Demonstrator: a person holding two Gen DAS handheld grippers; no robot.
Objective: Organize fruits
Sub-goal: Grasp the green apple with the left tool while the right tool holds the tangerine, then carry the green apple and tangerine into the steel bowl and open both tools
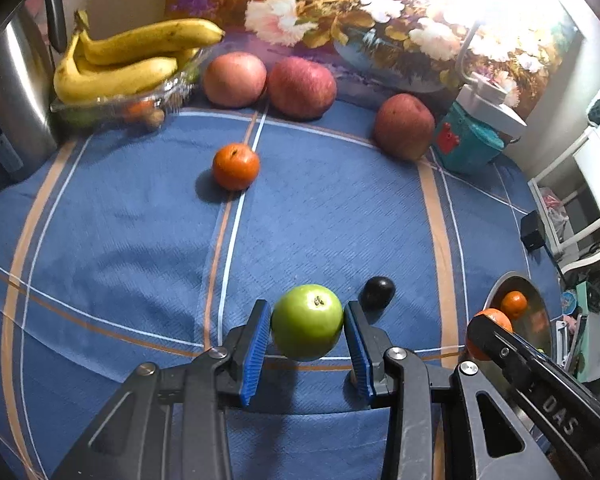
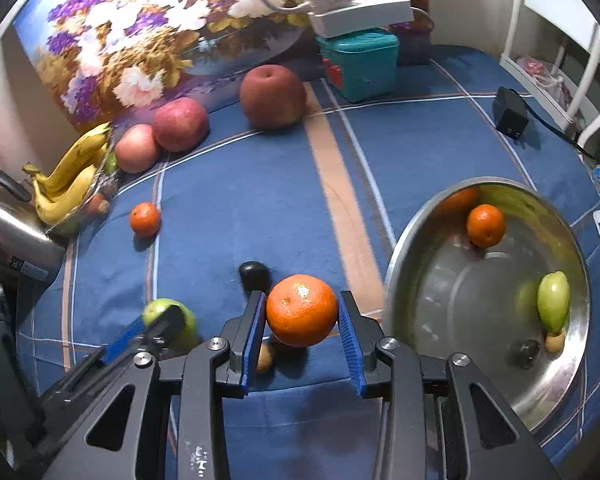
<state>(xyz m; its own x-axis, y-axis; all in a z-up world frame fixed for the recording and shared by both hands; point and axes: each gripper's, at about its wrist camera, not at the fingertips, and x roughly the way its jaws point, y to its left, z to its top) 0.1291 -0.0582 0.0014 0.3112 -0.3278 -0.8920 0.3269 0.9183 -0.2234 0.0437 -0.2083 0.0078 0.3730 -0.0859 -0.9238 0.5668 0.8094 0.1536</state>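
My left gripper (image 1: 307, 332) is shut on a green apple (image 1: 307, 322), held just above the blue cloth. My right gripper (image 2: 302, 314) is shut on an orange (image 2: 302, 309), left of the steel bowl (image 2: 404, 280). The bowl holds a small orange (image 2: 485, 225), a green fruit (image 2: 554, 300), a dark fruit (image 2: 525, 353) and a small brown one (image 2: 555, 342). A dark plum (image 1: 377, 293) lies beside the apple. A loose orange (image 1: 236, 166) lies mid-cloth. Three red apples (image 1: 302, 88) sit at the back. A small brown fruit (image 2: 265, 356) lies under the right gripper.
Bananas (image 1: 132, 60) lie on a clear tray (image 1: 112, 110) at the back left, next to a steel kettle (image 1: 12, 92). A teal box (image 1: 470, 140) stands at the back right. A black adapter (image 2: 510, 114) lies on the cloth's right side. White furniture (image 1: 580, 200) stands beyond the table edge.
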